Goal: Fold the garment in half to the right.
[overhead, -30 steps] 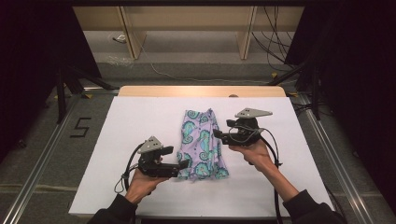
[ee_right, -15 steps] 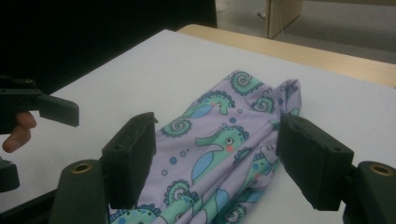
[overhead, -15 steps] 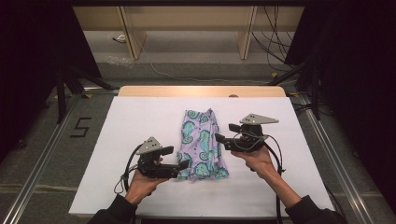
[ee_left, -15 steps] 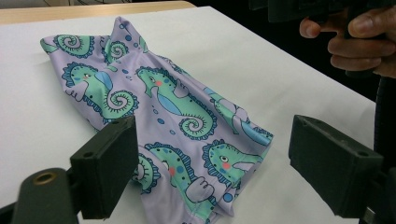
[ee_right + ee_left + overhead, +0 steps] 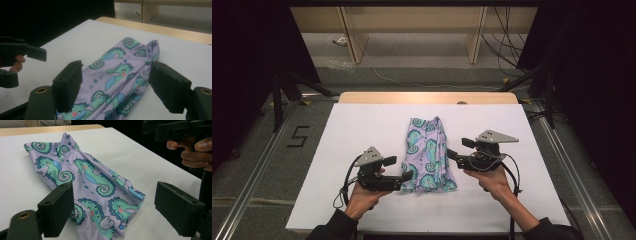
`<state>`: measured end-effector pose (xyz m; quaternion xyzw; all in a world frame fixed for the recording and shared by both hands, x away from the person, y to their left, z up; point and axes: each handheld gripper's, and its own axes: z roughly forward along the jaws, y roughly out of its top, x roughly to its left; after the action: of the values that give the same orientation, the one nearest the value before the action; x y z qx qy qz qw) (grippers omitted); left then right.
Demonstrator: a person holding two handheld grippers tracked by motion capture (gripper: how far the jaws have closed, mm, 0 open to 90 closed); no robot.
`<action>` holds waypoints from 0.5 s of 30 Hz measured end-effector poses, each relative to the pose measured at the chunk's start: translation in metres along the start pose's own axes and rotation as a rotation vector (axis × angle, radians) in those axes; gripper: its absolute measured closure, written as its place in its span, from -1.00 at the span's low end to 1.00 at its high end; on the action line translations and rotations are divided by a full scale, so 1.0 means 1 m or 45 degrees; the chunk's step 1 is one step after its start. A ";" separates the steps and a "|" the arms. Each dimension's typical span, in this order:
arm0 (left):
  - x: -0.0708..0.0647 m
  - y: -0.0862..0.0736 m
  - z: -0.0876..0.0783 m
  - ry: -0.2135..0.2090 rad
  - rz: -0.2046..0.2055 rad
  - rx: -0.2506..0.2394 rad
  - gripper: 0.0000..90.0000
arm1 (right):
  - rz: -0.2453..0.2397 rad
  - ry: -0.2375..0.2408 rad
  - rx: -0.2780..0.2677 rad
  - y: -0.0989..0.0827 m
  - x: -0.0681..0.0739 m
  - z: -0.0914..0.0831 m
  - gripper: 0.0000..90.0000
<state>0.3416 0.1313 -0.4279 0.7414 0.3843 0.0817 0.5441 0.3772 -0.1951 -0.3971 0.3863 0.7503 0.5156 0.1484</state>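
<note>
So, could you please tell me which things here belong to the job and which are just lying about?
In the job:
- seahorse cloth
- left gripper, open
- right gripper, open

Lying about:
- floor cables
- floor numeral 5

Cloth [image 5: 429,155] was lilac w/ teal-green seahorse print, blue dots; tabletop [image 5: 362,130] white; tongs [image 5: 408,176] black.

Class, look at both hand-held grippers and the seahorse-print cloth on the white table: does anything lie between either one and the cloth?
Nothing visible does. The left hand-held gripper sits open at the near left corner of the seahorse-print cloth; the right hand-held gripper sits open at its right edge. Bare white table surrounds the cloth.
</note>
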 end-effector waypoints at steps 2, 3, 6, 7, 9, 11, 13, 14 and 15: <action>0.000 0.000 -0.001 0.000 0.006 -0.009 -0.66 | 0.008 0.005 -0.012 -0.001 0.000 -0.002 -0.40; 0.000 0.000 -0.001 0.000 0.007 -0.010 -0.66 | 0.009 0.007 -0.016 -0.002 0.001 -0.003 -0.40; 0.000 -0.001 -0.002 -0.001 0.007 -0.020 -0.66 | 0.011 0.011 -0.021 -0.004 0.002 -0.006 -0.41; 0.000 -0.001 -0.003 0.001 0.010 -0.019 -0.66 | 0.011 0.014 -0.021 -0.005 0.003 -0.007 -0.41; 0.000 -0.001 -0.004 0.000 0.012 -0.025 -0.66 | 0.012 0.016 -0.024 -0.006 0.004 -0.009 -0.41; -0.001 -0.002 -0.004 -0.003 0.013 -0.030 -0.66 | 0.016 0.016 -0.029 -0.008 0.004 -0.011 -0.41; -0.002 -0.003 -0.004 -0.004 0.018 -0.037 -0.66 | 0.018 0.015 -0.036 -0.010 0.005 -0.013 -0.41; -0.003 -0.003 -0.005 -0.007 0.022 -0.041 -0.66 | 0.021 0.016 -0.038 -0.010 0.005 -0.015 -0.41; -0.003 -0.004 -0.005 -0.009 0.026 -0.045 -0.66 | 0.024 0.015 -0.043 -0.011 0.006 -0.016 -0.41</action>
<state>0.3346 0.1338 -0.4283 0.7358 0.3735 0.0914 0.5574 0.3583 -0.2037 -0.3993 0.3879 0.7387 0.5318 0.1456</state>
